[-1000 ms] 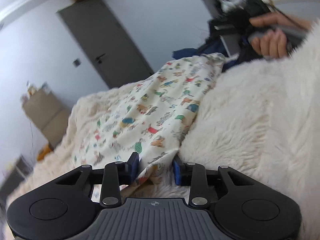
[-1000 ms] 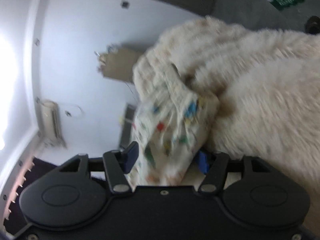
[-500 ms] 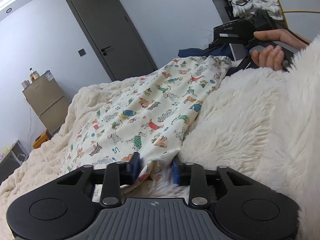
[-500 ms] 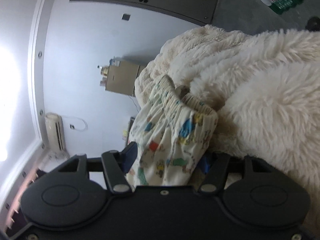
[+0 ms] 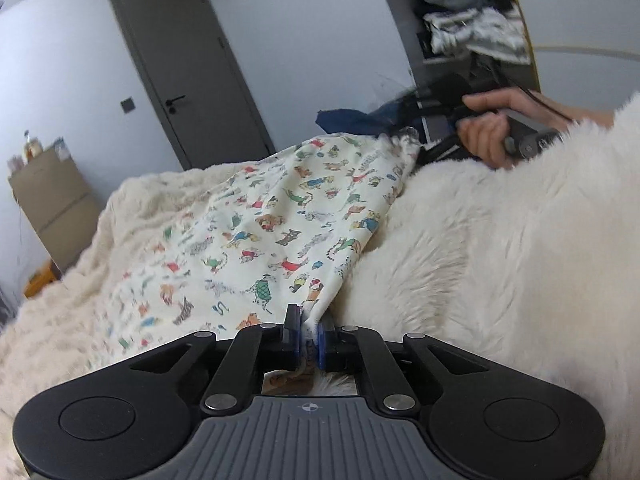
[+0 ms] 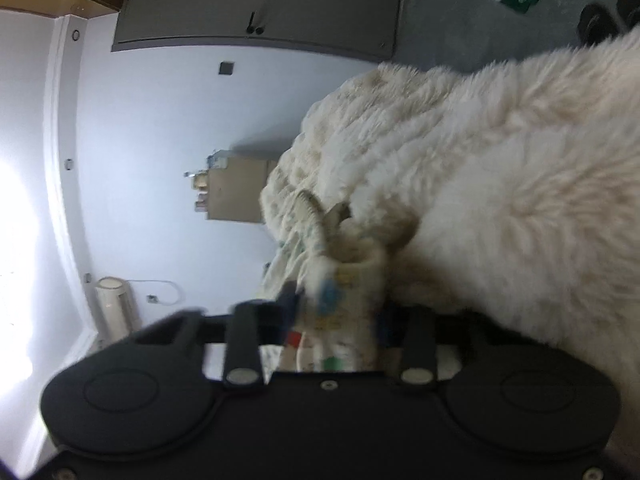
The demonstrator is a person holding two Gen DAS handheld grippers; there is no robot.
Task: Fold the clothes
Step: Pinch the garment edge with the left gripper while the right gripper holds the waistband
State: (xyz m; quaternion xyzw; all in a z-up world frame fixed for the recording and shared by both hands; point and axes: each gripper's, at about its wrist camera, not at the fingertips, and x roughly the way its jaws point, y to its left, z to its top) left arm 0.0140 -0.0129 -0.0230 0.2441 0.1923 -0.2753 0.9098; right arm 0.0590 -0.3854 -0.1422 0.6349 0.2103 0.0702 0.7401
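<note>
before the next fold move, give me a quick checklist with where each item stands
1. Left hand-held gripper shut on a corner of the printed garment: ok.
2. Right hand-held gripper shut on the garment's bunched end: cannot tell, blurred.
3. Garment spread flat on the fluffy blanket: ok on the left wrist view.
4. Elastic edge smooth: not ok, bunched.
5. Hand gripping the right handle: ok.

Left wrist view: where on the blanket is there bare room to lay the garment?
Bare blanket lies right of the printed garment, up to the hand on the right gripper; a narrower strip runs left. Crowded at the far end, where dark clothes lie.
</note>
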